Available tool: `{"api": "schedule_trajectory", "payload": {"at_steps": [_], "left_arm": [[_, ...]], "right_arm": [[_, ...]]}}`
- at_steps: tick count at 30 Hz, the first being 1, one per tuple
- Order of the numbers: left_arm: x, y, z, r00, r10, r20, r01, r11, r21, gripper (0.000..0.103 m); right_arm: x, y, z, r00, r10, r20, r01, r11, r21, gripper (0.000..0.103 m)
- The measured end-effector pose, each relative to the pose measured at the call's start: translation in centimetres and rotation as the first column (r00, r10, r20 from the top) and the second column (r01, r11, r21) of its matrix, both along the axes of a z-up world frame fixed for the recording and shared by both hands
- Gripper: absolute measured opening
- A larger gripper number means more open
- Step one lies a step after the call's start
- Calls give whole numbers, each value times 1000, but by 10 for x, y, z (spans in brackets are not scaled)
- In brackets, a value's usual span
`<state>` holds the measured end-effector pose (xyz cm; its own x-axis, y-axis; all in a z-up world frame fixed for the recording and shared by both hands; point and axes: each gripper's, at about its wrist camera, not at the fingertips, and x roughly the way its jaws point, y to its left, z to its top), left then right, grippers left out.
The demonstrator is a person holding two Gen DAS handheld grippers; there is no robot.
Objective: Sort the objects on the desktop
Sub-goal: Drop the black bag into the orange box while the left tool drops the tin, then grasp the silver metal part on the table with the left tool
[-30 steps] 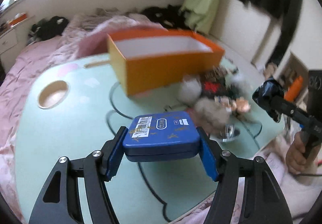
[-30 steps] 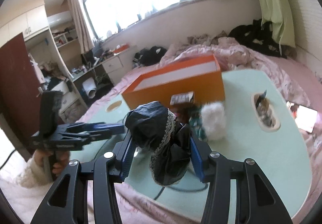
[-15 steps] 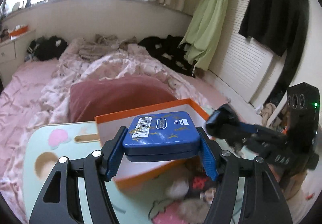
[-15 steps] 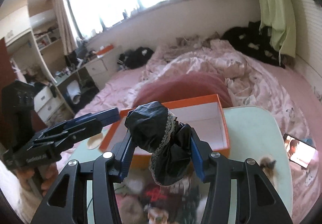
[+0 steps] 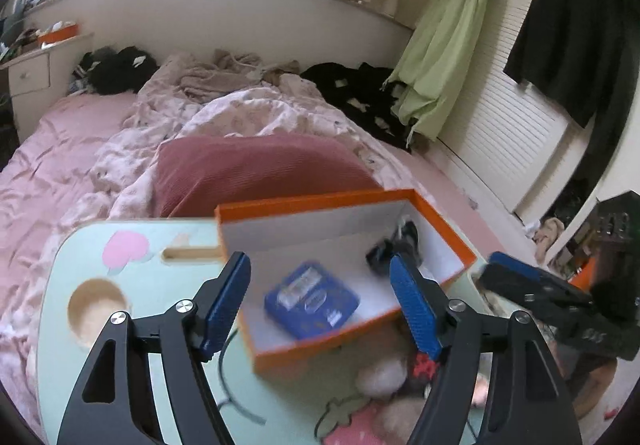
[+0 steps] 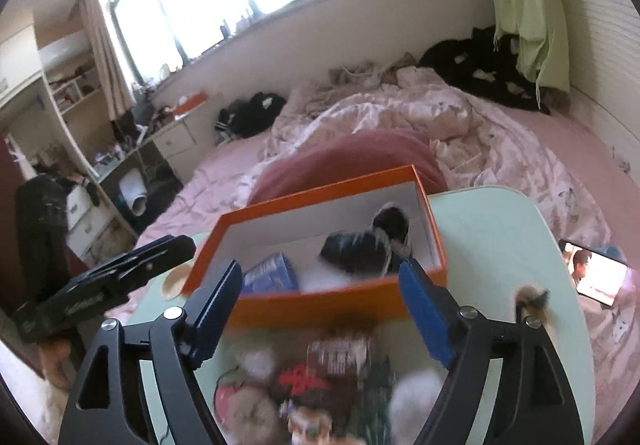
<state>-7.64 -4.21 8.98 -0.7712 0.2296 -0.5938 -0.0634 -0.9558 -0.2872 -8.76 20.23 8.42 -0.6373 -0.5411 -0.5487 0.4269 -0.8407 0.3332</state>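
An orange box (image 5: 352,341) with a white inside stands on the pale green table (image 5: 72,373). A blue tin (image 5: 312,299) lies in it, and so does a black lacy cloth (image 5: 394,247). My left gripper (image 5: 324,309) is open and empty above the box. In the right wrist view my right gripper (image 6: 320,311) is open and empty over the box (image 6: 320,303), with the tin (image 6: 270,273) and the cloth (image 6: 364,245) inside. Each gripper shows in the other's view: the right one (image 5: 532,285) and the left one (image 6: 116,275).
A heap of small fluffy and red items (image 6: 316,385) lies on the table in front of the box. The table has a round cup hole (image 5: 96,301) at the left. A phone (image 6: 596,277) lies at the right. A pink bed (image 5: 120,133) lies behind.
Both grippers have opened. The blue tin left my left gripper and the black cloth left my right gripper; both now lie in the orange box. Both grippers are raised over the box.
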Motion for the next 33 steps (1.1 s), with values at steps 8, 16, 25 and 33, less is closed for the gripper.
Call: {"api": "schedule_trajectory", "payload": {"at_steps": [8, 16, 25, 33], "left_arm": [[67, 22, -44, 982, -78, 171, 103, 984, -146, 72], [100, 37, -82, 969, -85, 232, 139, 964, -228, 80], [98, 39, -89, 973, -74, 217, 127, 961, -244, 103], [96, 40, -90, 974, -74, 215, 127, 961, -244, 103]], "right_arm": [[88, 1, -27, 994, 113, -5, -109, 972, 208, 88], [125, 5, -90, 994, 107, -1, -98, 918, 385, 100], [116, 10, -92, 997, 52, -60, -27, 933, 360, 103], [114, 10, -97, 996, 63, -70, -34, 934, 356, 103]]}}
